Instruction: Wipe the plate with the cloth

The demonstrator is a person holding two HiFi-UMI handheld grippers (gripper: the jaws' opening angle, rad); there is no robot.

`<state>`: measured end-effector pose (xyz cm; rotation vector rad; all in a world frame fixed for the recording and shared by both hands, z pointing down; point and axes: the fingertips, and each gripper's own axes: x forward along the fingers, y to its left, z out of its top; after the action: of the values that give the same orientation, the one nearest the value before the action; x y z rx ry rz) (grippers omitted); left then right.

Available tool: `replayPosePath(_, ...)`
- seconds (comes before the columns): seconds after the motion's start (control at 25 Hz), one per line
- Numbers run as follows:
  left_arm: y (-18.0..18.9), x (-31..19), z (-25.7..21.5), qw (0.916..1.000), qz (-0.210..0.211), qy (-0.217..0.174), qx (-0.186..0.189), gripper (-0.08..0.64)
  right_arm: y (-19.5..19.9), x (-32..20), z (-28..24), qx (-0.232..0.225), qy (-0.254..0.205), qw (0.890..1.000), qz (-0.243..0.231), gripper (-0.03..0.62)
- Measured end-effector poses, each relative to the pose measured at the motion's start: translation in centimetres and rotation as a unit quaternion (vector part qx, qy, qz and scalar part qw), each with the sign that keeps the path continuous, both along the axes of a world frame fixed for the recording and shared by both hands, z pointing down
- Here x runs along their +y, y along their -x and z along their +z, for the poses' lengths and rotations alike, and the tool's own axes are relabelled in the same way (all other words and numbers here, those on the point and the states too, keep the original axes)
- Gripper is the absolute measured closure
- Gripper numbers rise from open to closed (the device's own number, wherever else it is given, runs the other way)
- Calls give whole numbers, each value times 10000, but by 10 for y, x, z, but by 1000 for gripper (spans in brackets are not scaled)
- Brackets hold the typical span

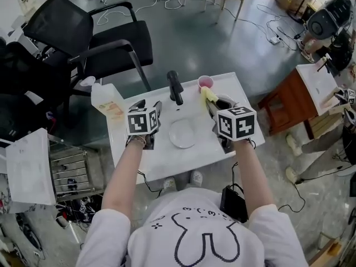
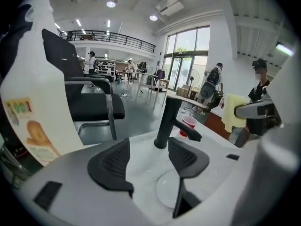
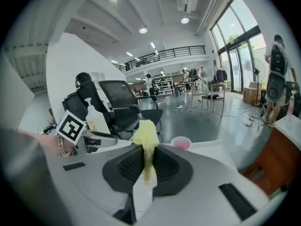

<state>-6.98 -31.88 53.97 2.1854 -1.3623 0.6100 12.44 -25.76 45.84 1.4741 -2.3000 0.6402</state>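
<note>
A small white plate (image 1: 182, 133) lies on the white table (image 1: 161, 157), between my two grippers. The left gripper (image 1: 149, 107) hangs above the table to the plate's left, open and empty. In the left gripper view its jaws (image 2: 148, 149) stand apart over the plate (image 2: 170, 190). On the plate's right, the right gripper (image 1: 214, 103) is shut on a yellow cloth (image 1: 209, 95). That cloth (image 3: 146, 149) is pinched between the pads and sticks up above them in the right gripper view. It also shows in the left gripper view as the yellow cloth (image 2: 233, 111).
A black faucet-like post (image 1: 175, 87) stands at the table's far edge behind the plate, with a pink cup (image 1: 205, 82) to its right. A soap bottle (image 1: 105, 100) stands at the far left corner. Black office chairs (image 1: 111, 35) are beyond the table.
</note>
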Motion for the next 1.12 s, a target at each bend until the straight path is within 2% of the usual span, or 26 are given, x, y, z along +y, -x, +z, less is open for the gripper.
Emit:
replayPosePath(0.16, 5, -2, -35, 9990, 46, -450, 52, 307, 2, -2, -27, 129, -369, 9992, -7, 541)
replayPosePath(0.28, 6, -4, -67, 9951, 211, -965, 5, 307, 8, -4, -46, 329, -715, 9969, -72, 541)
replayPosePath(0.4, 6, -6, -108, 9871, 305, -1569, 28, 307, 11, -4, -71, 607, -1191, 9910, -95, 541)
replayPosePath(0.48, 5, -7, -138, 9790, 366, -2006, 49, 307, 11, -5, -91, 752, -1544, 9851, -10, 541)
replayPosePath(0.68, 6, 1, -208, 9506, 488, -3067, -45, 308, 11, -4, -143, 982, -2431, 9649, 147, 541)
replayPosePath(0.88, 8, 22, -267, 9093, 573, -4122, -69, 317, 12, 3, -185, 774, -2981, 9509, 305, 541)
replayPosePath(1.04, 15, 38, -300, 8817, 538, -4686, -50, 344, 8, 10, -214, 828, -3460, 9332, 511, 541)
replayPosePath(1.12, 23, 43, -313, 8711, 372, -4897, -54, 386, 6, 15, -227, 904, -3693, 9233, 544, 541)
